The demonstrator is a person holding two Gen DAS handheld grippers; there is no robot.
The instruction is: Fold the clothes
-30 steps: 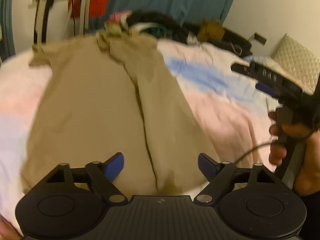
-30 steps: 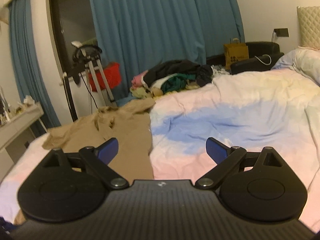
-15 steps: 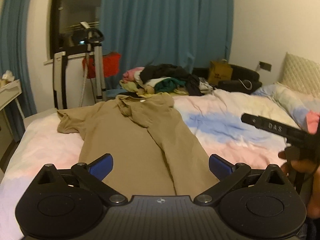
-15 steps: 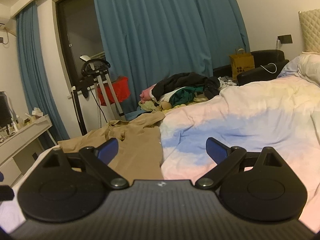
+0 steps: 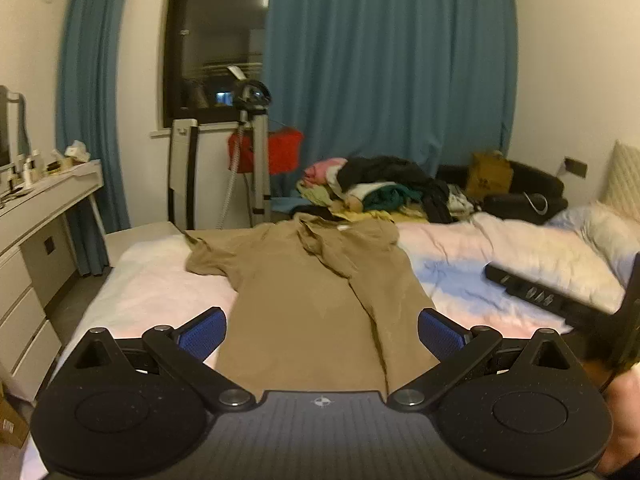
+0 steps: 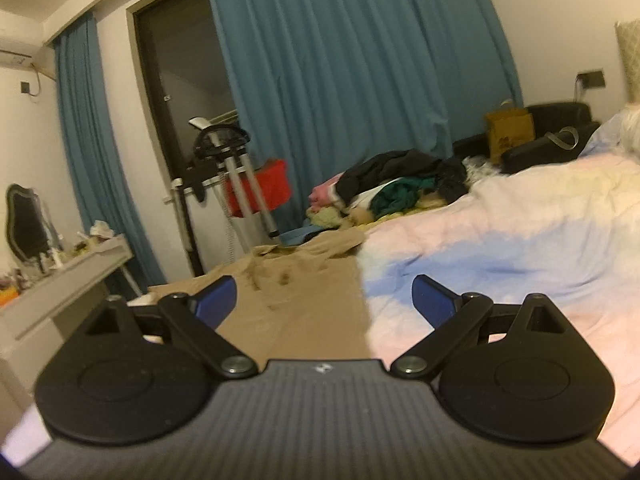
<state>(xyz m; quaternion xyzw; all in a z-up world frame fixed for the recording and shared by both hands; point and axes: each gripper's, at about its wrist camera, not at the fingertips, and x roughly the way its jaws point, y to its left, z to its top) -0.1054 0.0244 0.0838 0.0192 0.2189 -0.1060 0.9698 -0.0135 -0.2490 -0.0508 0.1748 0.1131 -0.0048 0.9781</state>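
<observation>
A tan shirt point(image 5: 320, 300) lies spread on the bed, collar at the far end, its right side folded over toward the middle and one sleeve out to the left. It also shows in the right wrist view point(image 6: 304, 300). My left gripper point(image 5: 322, 330) is open and empty, held above the shirt's near hem. My right gripper point(image 6: 324, 300) is open and empty, low over the shirt's right edge. The body of the right gripper point(image 5: 560, 300) shows at the right of the left wrist view.
The bed has a pink, blue and white duvet point(image 5: 500, 272). A pile of mixed clothes point(image 5: 380, 192) lies at the far end. A white desk with drawers point(image 5: 32, 240) stands at the left. Blue curtains point(image 5: 380, 80), a stand point(image 5: 256, 160) and a black sofa point(image 5: 528, 192) lie behind.
Both grippers have pulled back and tilted up from the shirt, so more of the room shows. Both stay open.
</observation>
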